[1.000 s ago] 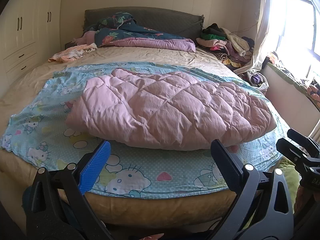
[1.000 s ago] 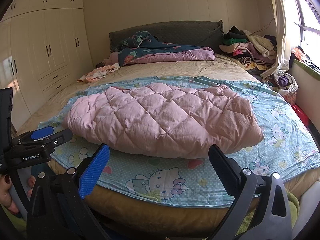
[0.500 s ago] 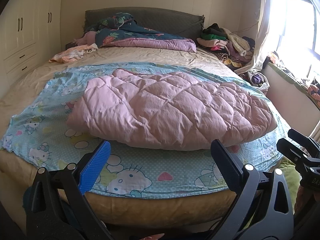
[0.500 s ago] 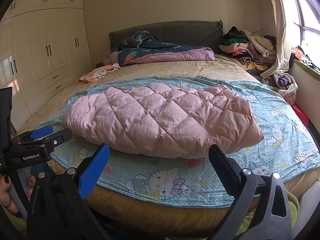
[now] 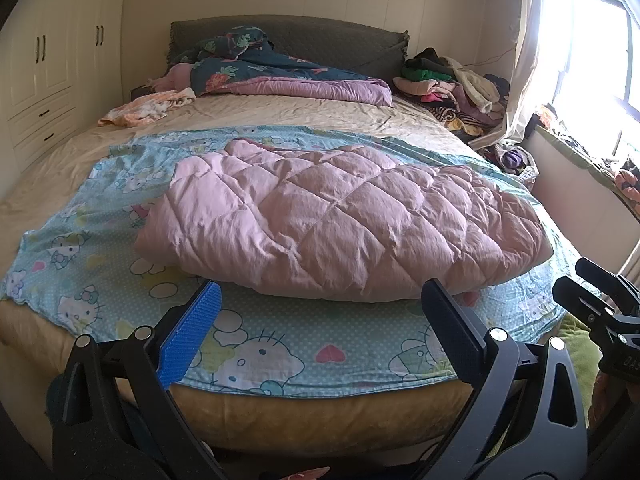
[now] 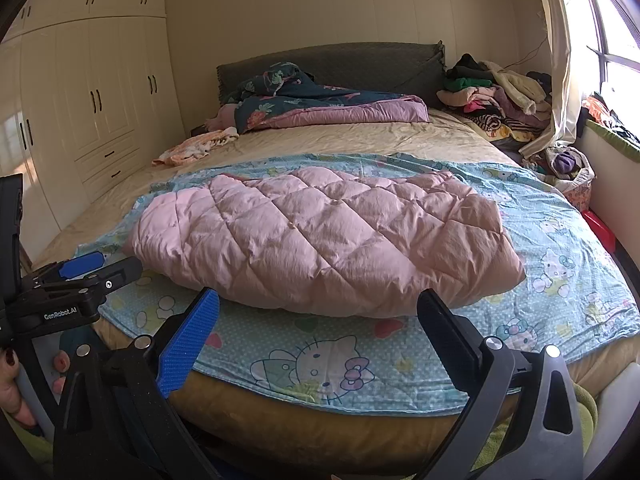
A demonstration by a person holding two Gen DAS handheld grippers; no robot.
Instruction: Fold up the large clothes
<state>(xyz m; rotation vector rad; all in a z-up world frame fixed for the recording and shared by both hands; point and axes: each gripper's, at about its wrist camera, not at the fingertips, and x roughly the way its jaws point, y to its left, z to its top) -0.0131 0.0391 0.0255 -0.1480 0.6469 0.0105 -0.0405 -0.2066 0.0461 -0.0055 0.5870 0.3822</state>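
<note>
A pink quilted padded garment [image 5: 340, 220] lies folded on a light blue Hello Kitty sheet [image 5: 260, 352] across the foot half of the bed; it also shows in the right wrist view [image 6: 328, 240]. My left gripper [image 5: 320, 332] is open and empty, held off the bed's near edge, short of the garment. My right gripper [image 6: 320, 332] is open and empty too, also before the bed's near edge. The left gripper shows at the left of the right wrist view [image 6: 80, 280], and the right gripper at the right edge of the left wrist view [image 5: 600, 312].
A dark floral quilt [image 5: 272, 72] lies by the grey headboard [image 6: 332, 64]. A pile of clothes [image 5: 452, 80] sits at the far right corner, an orange-white cloth [image 5: 144, 108] at the far left. Wardrobes [image 6: 92, 112] line the left wall; a window and curtain [image 5: 528, 60] are on the right.
The left wrist view has shifted very slightly; the garment and both open grippers are otherwise as before.
</note>
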